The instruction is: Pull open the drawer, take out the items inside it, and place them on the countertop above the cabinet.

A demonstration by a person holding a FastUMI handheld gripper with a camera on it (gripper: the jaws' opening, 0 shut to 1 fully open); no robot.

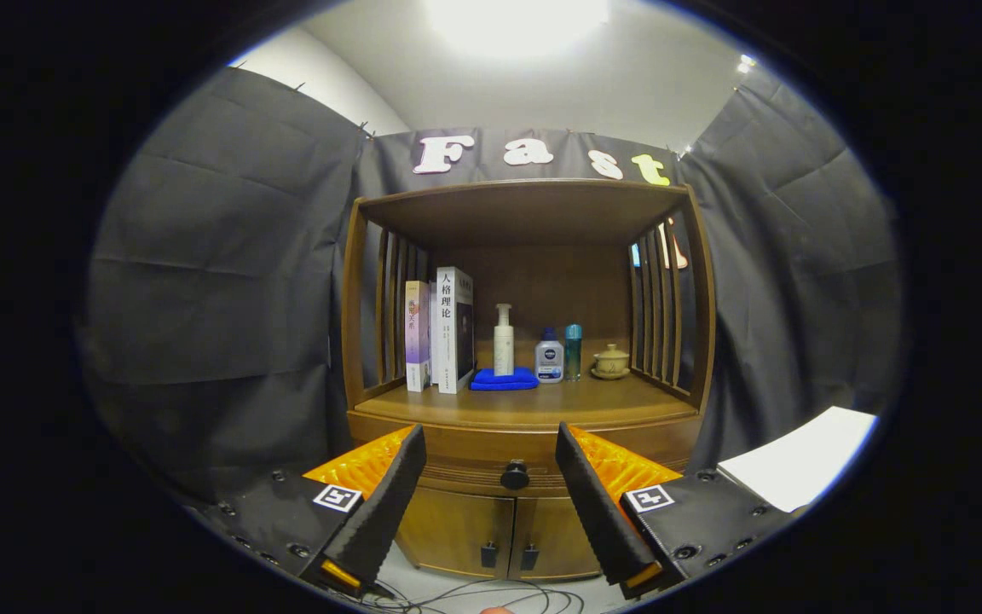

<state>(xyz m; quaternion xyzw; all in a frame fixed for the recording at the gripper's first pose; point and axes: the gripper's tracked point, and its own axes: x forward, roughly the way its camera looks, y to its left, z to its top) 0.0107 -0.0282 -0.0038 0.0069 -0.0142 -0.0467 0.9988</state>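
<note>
A wooden cabinet [525,409] stands ahead of me against the booth wall. Its drawer [474,465] is closed, with a round black knob [515,474] in the middle of its front. My gripper [491,443] is open, some distance in front of the cabinet, and the knob shows in the gap between the two black fingers, slightly below their tips. Nothing is held. The countertop [576,401] above the drawer has bare wood along its front. What lies inside the drawer is hidden.
On the countertop stand two books [440,337], a white pump bottle [504,341] on a blue cloth [504,380], a small clear bottle [549,358], a teal bottle [573,351] and a lidded pot [611,362]. Two lower doors [499,533] sit under the drawer. Cables [457,597] lie on the floor.
</note>
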